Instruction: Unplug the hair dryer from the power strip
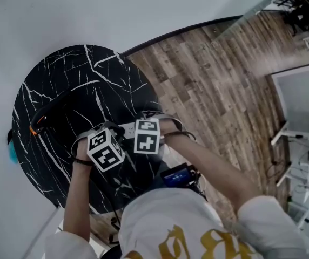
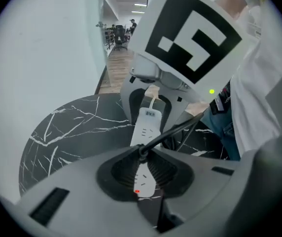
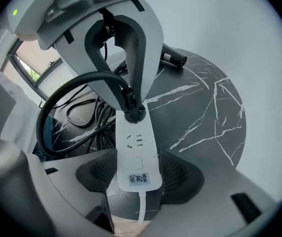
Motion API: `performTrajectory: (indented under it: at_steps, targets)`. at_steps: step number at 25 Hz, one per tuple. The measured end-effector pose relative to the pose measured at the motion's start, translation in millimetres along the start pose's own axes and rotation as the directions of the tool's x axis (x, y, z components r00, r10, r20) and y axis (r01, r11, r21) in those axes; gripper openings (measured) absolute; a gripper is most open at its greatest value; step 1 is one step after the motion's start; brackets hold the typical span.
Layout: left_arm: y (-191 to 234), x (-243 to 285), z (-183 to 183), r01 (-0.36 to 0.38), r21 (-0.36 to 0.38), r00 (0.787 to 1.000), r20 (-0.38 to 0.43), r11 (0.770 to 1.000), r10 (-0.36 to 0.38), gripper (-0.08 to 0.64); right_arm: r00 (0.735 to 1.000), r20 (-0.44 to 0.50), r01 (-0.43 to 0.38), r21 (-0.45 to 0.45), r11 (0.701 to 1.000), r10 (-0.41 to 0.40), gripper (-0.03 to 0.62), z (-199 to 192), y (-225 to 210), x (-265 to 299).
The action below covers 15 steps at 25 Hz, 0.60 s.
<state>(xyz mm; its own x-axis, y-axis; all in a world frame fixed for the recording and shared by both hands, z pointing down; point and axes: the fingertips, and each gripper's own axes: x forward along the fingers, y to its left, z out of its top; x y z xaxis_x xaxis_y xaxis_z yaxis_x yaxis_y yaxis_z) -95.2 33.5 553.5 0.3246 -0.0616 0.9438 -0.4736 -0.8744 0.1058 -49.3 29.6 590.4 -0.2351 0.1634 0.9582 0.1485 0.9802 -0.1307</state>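
A round black marble-look table with white veins [image 1: 89, 74] fills nine o'clock, standing on a brown wood-plank floor [image 1: 214, 80]. A plain pale grey wall [image 1: 62, 15] is at eleven and a white rectangular desk [image 1: 300, 99] at three.

We wear a white short-sleeved shirt [image 1: 160, 215], gold lettering [image 1: 197, 244] at 6 o'clock. Left gripper [image 2: 143, 174] and right gripper [image 3: 137, 176]: pale grey shells, black ribbed pads [image 3: 180, 174], white cubes [image 1: 106, 150] bearing black square markers.

The left claw [image 1: 107, 144] and right claw [image 1: 147, 134] hang side by side over the near edge of the round black marble desk [image 1: 89, 74]. A white power strip [image 1: 128, 129] shows between them, and a hair dryer [image 1: 49, 115] lies at the desk's left.
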Motion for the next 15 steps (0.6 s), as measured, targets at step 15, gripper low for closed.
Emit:
performTrajectory:
  at_steps: [15]
  targets:
    - [4.1, 1.0, 1.2, 0.008, -0.043, 1.0, 0.014, 0.999, -0.008, 0.049, 1.0, 0.004, 0.007, 0.033, 0.999, -0.007, 0.255, -0.2, -0.7, 1.5]
